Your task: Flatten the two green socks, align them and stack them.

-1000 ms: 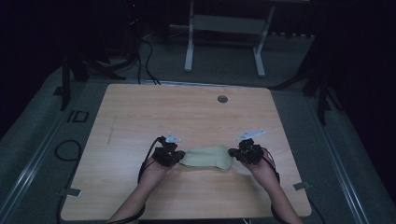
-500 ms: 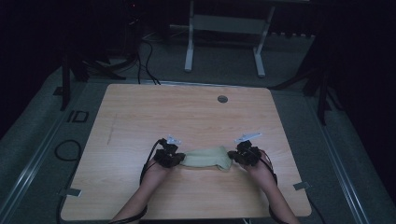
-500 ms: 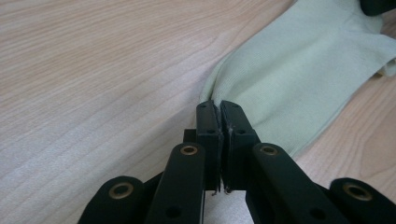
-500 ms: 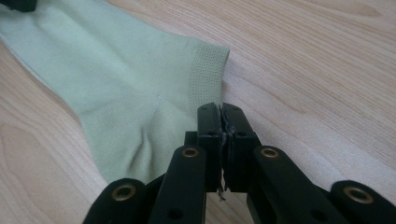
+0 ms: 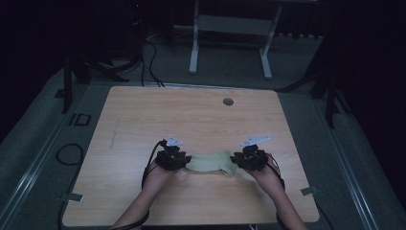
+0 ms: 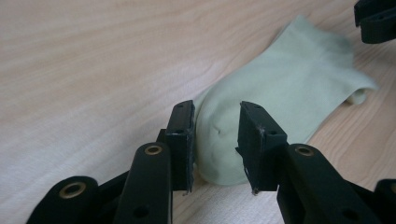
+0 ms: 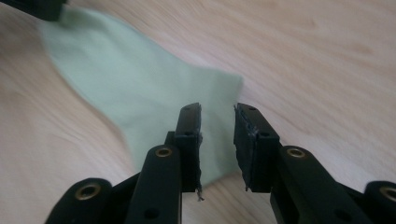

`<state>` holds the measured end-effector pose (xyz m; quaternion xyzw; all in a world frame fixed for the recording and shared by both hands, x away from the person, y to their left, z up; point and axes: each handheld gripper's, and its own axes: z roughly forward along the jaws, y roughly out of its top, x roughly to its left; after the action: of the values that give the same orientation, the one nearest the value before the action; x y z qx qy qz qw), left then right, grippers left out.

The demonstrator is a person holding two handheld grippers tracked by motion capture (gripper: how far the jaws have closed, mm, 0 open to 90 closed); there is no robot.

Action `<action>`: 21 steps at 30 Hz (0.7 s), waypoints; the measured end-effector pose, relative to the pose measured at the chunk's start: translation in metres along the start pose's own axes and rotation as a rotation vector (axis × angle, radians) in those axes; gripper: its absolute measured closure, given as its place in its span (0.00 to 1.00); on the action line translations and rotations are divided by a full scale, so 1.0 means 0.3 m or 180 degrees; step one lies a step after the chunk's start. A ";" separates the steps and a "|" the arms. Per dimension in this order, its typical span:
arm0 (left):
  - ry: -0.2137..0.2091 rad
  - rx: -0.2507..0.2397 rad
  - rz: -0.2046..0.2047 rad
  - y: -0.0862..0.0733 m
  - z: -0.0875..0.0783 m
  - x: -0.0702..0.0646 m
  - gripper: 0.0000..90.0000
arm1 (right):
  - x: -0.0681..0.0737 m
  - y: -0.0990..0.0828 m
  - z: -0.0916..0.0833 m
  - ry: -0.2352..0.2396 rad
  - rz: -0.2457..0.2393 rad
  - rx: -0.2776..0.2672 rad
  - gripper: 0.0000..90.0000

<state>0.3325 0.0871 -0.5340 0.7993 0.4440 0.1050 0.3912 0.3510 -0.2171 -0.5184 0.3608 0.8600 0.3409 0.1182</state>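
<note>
Near the front edge of the table point(image 5: 119, 201), the person's two forearms come in from below, each hand bearing a black gripper over the wooden top. Between them a pale green sock point(image 5: 210, 163) lies flat on the wood, in the front half of the table and roughly midway between its left and right edges, stretched out sideways from one gripper to the other. At the sock's left end sits the left gripper point(image 5: 178, 162); in its own view the left gripper point(image 6: 215, 140) has its jaws parted with a clear gap, having just been opening, and the rounded toe end of the sock point(image 6: 289, 88) lies between them with neither pad pressing on the cloth. At the sock's right end sits the right gripper point(image 5: 243, 162); in its own view the right gripper point(image 7: 217, 142) also stands a little open, its jaws having just been opening too, and the straight-cut end of the sock point(image 7: 140, 88) lies on the table between and below the pads, with daylight showing on either side. Farther back the wood is bare up to a small round grommet point(image 5: 228, 101) near the far edge, right of its middle. Beyond the far edge, on the dark floor, stand the pale legs of a frame point(image 5: 194, 52), and black cables point(image 5: 148, 57) trail off past the far left corner.
</note>
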 end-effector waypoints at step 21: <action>0.0078 0.0285 0.0119 -0.033 0.092 -0.023 0.99 | 0.089 -0.050 0.103 0.0316 -0.0134 0.0282 1.00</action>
<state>0.3365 0.0698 -0.5582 0.8228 0.4380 0.1021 0.3475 0.3378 -0.1905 -0.5503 0.3302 0.8865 0.3174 0.0664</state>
